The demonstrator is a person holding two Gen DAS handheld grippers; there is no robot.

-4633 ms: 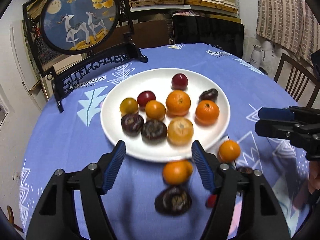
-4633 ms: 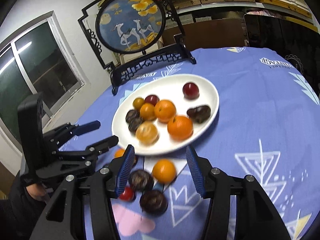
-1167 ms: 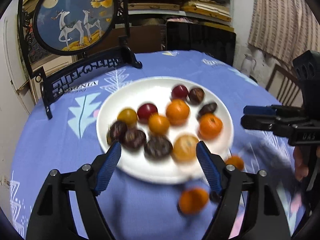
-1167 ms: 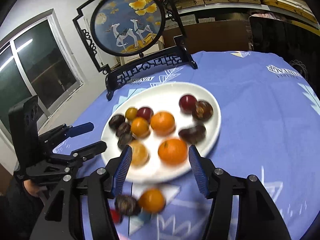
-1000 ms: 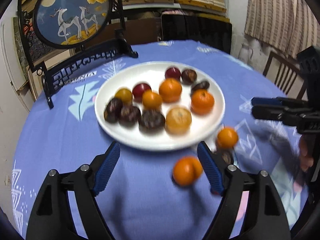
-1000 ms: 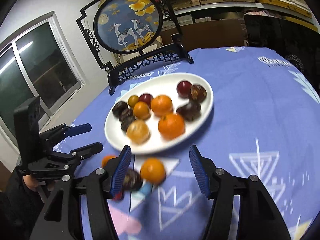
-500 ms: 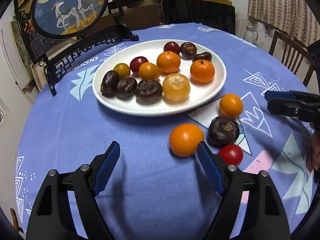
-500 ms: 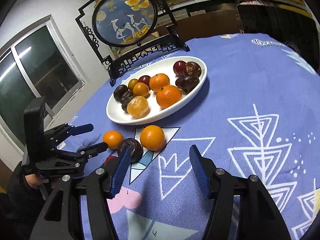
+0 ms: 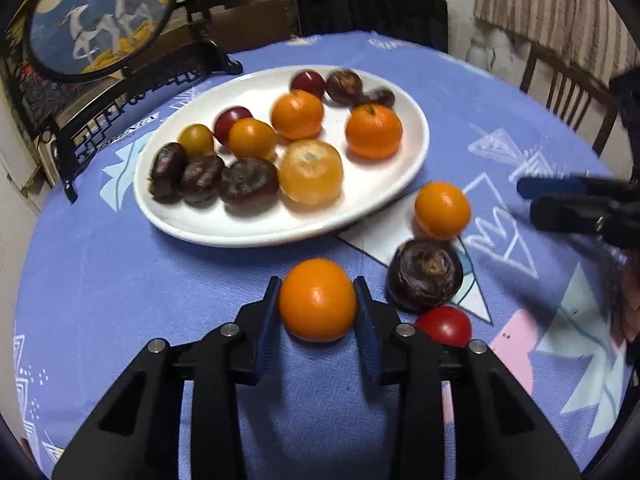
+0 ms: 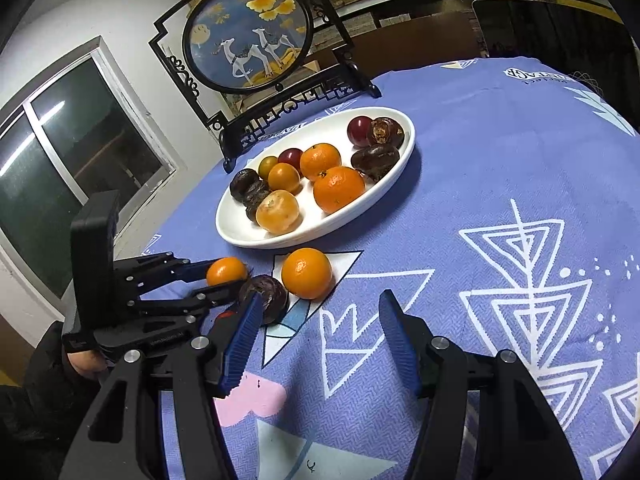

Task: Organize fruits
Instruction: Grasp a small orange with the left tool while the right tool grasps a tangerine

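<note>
Between the jaws of the left gripper point(image 9: 316, 300): one orange point(image 9: 317, 299), resting on the desk point(image 9: 120, 280) short of the plate; jaws just closed in from wide, blue pads point(image 9: 267, 322) now at both flanks, apparently in contact. Smooth rind, likely slippery; firm but bruisable; light. Best held across the widest girth, as now, with moderate pressure only.

Ahead of the left jaws, slightly left: white plate point(image 9: 192, 228), carrying oranges, dark wrinkled fruits and small red and yellow ones. Judged destination for loose fruit.

Just right of the left jaws: dark wrinkled fruit point(image 9: 425, 275), rough skin, probably easy to grip. Beside it, near the right finger: small red fruit point(image 9: 443, 325), glossy, thin-skinned, likely soft; gentle hold advised. Further ahead and right: second loose orange point(image 9: 442, 210), near the plate's rim.

Far right in the left view: right gripper point(image 10: 316, 340), jaws partly open, nothing between them, hovering over bare cloth. Loose orange and dark fruit ahead and left of its jaws, untouched.

Beyond the plate: round painted screen point(image 10: 250, 46) on a black stand, clear of the work.
</note>
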